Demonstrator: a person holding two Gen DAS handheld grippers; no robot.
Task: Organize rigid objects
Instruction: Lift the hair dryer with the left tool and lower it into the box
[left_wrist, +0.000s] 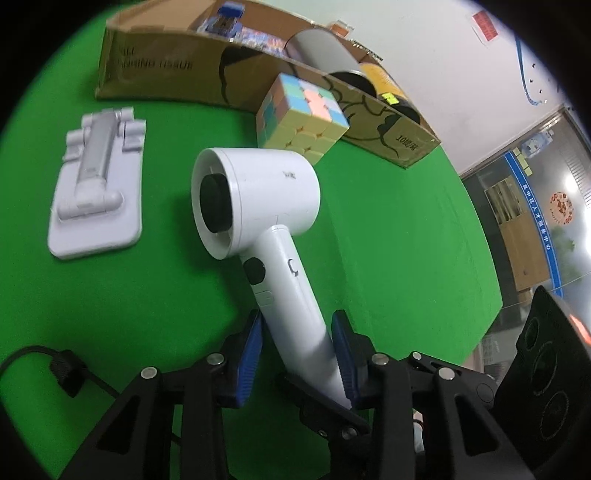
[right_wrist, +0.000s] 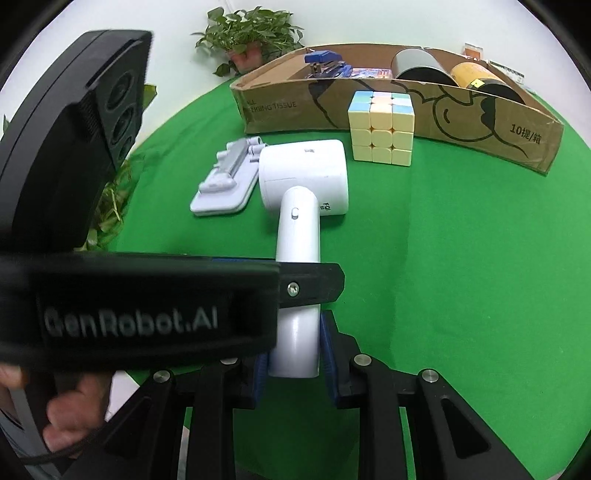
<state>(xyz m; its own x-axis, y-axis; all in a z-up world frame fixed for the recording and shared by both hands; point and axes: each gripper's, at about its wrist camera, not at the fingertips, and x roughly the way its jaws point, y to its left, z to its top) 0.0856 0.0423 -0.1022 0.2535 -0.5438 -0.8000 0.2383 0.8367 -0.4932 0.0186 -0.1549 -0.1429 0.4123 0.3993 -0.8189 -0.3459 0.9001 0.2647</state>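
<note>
My right tool (right_wrist: 293, 354) is clamped on the white hair dryer (right_wrist: 303, 177) handle; my left tool (left_wrist: 297, 354) grips it too. The dryer lies before the cardboard box (right_wrist: 517, 133), near the cube (right_wrist: 382, 125).

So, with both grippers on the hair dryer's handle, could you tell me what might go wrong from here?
1. Both grippers crowd the hair dryer handle: the left gripper and right gripper may collide.
2. Gripped low, its heavy head may swing and slip.
3. The lift could clip the cube before the cardboard box.
</note>
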